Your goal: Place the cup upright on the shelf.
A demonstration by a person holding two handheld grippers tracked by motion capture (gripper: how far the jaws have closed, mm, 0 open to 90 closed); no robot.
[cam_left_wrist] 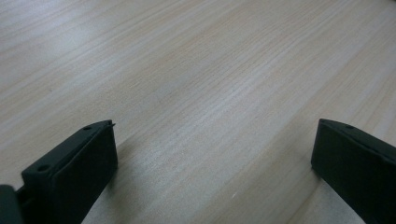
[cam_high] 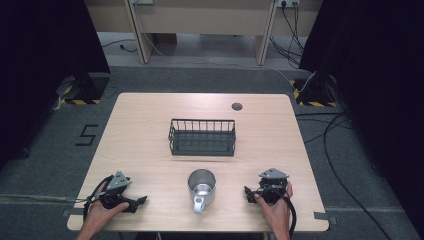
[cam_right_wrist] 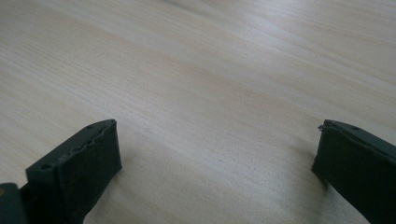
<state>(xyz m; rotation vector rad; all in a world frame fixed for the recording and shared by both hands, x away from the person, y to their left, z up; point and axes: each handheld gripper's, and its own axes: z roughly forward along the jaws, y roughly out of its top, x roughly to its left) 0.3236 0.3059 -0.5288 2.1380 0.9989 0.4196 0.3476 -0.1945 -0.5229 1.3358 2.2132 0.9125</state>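
A shiny metal mug (cam_high: 201,187) stands upright near the table's front edge, its white handle turned toward the person. Behind it, mid-table, sits a black wire basket (cam_high: 202,136) with nothing in it. My left gripper (cam_high: 139,202) rests on the wood at the front left, held by a hand, jaws pointing right toward the mug. My right gripper (cam_high: 248,192) rests at the front right, jaws pointing left toward the mug. In the left gripper view (cam_left_wrist: 212,140) and the right gripper view (cam_right_wrist: 217,144) the black jaws stand wide apart over bare wood, nothing between them.
The light wooden table (cam_high: 150,120) has a small round grey cap (cam_high: 237,106) near its far edge. Cables run over the grey floor to the right, and black curtains hang on both sides. A pale cabinet stands beyond the table.
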